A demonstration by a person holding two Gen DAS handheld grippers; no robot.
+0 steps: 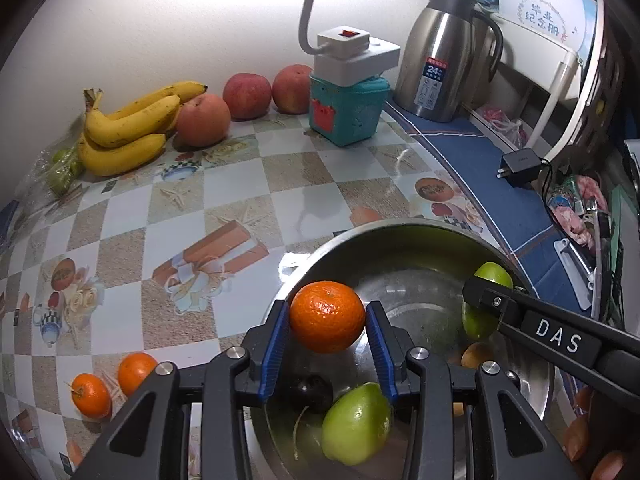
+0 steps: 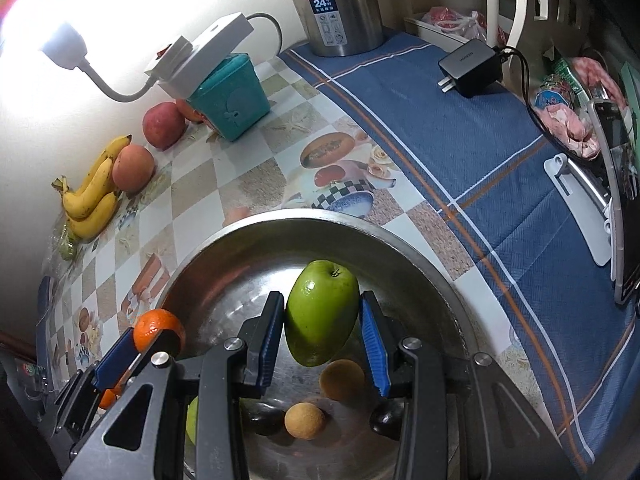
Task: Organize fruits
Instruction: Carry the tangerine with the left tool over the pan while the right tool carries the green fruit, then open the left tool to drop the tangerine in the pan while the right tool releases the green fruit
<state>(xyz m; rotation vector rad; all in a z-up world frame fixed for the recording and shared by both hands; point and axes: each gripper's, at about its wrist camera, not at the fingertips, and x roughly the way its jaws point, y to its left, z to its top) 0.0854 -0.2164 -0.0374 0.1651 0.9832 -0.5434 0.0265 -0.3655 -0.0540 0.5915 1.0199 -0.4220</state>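
My left gripper [image 1: 327,318] is shut on an orange mandarin [image 1: 327,316] and holds it over the near left rim of the steel bowl [image 1: 400,229]. My right gripper [image 2: 322,320] is shut on a green apple [image 2: 322,312] above the bowl [image 2: 312,218]; it also shows in the left wrist view [image 1: 490,304]. The left gripper with the mandarin [image 2: 158,330] shows at the bowl's left edge. In the bowl lie another green apple [image 1: 356,424], a dark plum [image 1: 312,392] and small brown fruits [image 2: 304,420].
Two mandarins [image 1: 92,394] lie on the checked tablecloth at the left. Bananas [image 1: 128,128] and red apples [image 1: 246,96] sit along the wall. A teal box with a lamp [image 1: 346,108], a steel thermos [image 1: 440,52] and a black charger [image 1: 520,164] stand behind.
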